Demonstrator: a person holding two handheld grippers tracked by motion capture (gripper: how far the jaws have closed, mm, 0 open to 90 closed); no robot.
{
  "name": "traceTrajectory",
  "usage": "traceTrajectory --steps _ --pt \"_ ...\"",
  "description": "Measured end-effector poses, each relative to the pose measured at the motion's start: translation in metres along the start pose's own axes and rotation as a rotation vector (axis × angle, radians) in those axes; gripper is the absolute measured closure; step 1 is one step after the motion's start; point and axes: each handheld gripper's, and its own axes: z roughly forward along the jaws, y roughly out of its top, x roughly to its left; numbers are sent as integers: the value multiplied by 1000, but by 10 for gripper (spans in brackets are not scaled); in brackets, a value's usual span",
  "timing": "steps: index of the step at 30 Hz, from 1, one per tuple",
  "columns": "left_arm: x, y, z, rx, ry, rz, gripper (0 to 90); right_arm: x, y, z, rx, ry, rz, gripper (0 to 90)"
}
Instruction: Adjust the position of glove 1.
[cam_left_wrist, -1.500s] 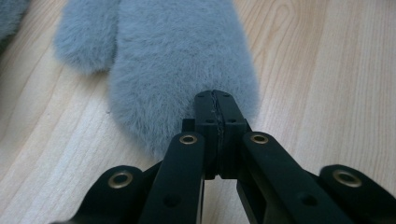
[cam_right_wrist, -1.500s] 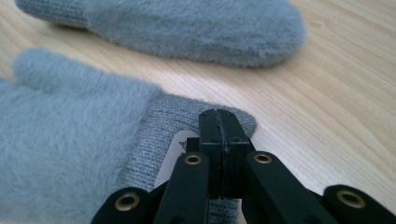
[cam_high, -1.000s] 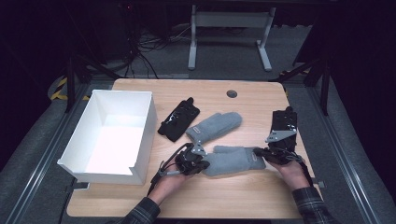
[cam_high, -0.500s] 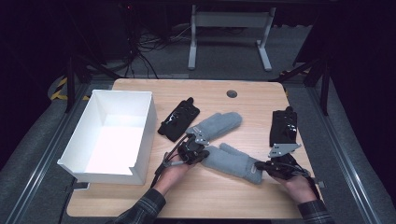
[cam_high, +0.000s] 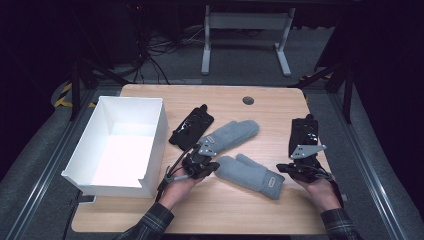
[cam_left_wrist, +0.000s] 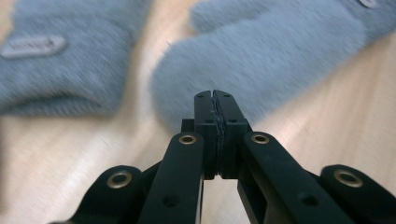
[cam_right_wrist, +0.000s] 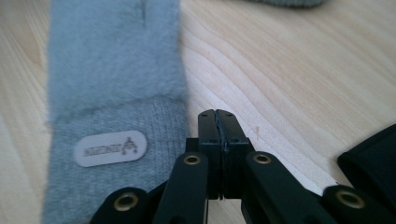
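I am working at a pale wooden table (cam_high: 235, 210) in a dark room, with a white box (cam_high: 150, 145) standing open at my left and cables trailing on the floor beyond. Two grey mittens are lying in the middle of the table. The near mitten (cam_high: 250, 175) is lying between my two hands, its long axis running slantwise from its rounded tip, close to my left, down to its cuff with the small label, close to my right. The far mitten (cam_high: 232, 134) is lying just behind it, angled the other way, toward the far right.

I am holding my left gripper (cam_high: 212, 166) with its jaws pressed together on nothing, right at the rounded tip of the near mitten; in the left gripper view the closed tips (cam_left_wrist: 215, 100) are pointing straight at that fuzzy end. My right gripper (cam_high: 281, 168) is likewise closed and empty, sitting just beside the cuff; in the right gripper view the ribbed cuff and its label (cam_right_wrist: 110, 148) are lying just left of my jaws.

I judge each hand is near one end, so either end could be taken once I spread the jaws. Two black gloves (cam_high: 191, 127) (cam_high: 303, 131) are lying farther back, apart from this pair.
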Motion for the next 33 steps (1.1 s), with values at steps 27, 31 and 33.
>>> traceTrajectory --steps 27,31,33 --pt "-15 23 45 69 -32 49 895 56 8 23 46 301 -173 900" --pt "-12 25 46 53 -41 39 895 68 16 32 45 335 -197 900" --pt "-12 25 46 55 -45 36 895 69 18 33 47 341 -202 900"
